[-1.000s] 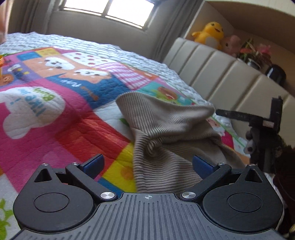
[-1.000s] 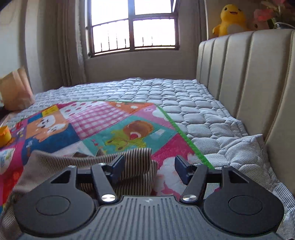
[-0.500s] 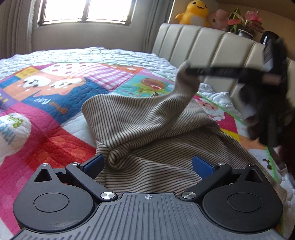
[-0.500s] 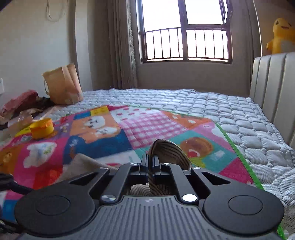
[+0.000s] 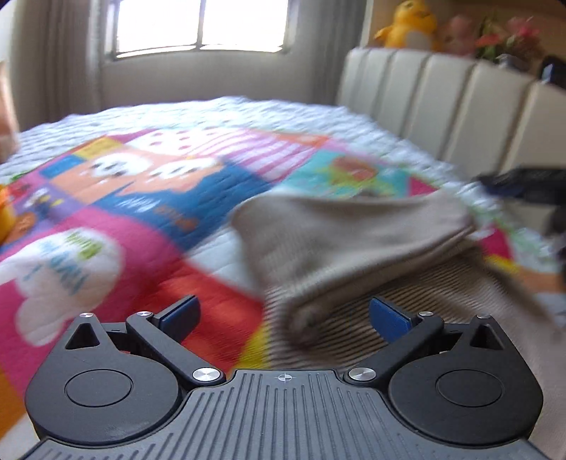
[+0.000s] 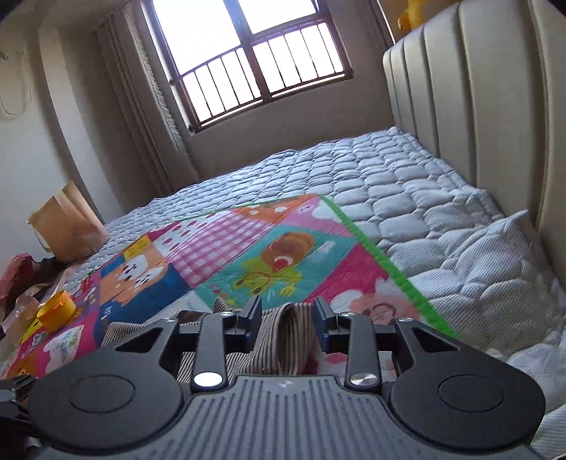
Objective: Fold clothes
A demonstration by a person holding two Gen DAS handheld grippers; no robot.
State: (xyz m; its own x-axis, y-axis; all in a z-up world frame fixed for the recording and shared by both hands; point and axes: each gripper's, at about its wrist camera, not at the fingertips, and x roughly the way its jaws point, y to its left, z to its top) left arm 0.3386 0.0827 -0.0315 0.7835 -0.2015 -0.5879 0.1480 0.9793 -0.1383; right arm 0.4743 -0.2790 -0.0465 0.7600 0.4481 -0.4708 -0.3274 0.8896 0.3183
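- left wrist view: smeared by motion blur; patterns on the play mat (image 5: 116, 226) and the garment's stripes are hard to make out.
- striped garment (image 5: 353, 240): beige-brown ribbed knit, lying on the play mat on the bed; one layer is folded over another, with a rolled edge nearest the left tool. its lower right part runs out of frame.
- left tool (image 5: 283, 313): fingers spread wide, blue pads apart, nothing between them; the garment's folded edge lies just ahead, between the fingers' lines. contact cannot be told.
- right tool (image 6: 287, 316): fingers partly parted, a raised loop of the striped garment (image 6: 288, 336) standing between them. whether the pads press the cloth cannot be told; narrow gaps seem to show on each side.
- dark blurred shape at the right edge of the left wrist view: too smeared to identify.
- bed (image 6: 371, 170): grey quilted cover, padded headboard (image 6: 477, 88) on the right, cut off by the frame.
- yellow cup-like object (image 6: 56, 309): on the mat's left edge, partly hidden.
- paper bag (image 6: 67, 226): at the far left of the bed.
- yellow plush toy (image 5: 405, 23): on top of the headboard, blurred.
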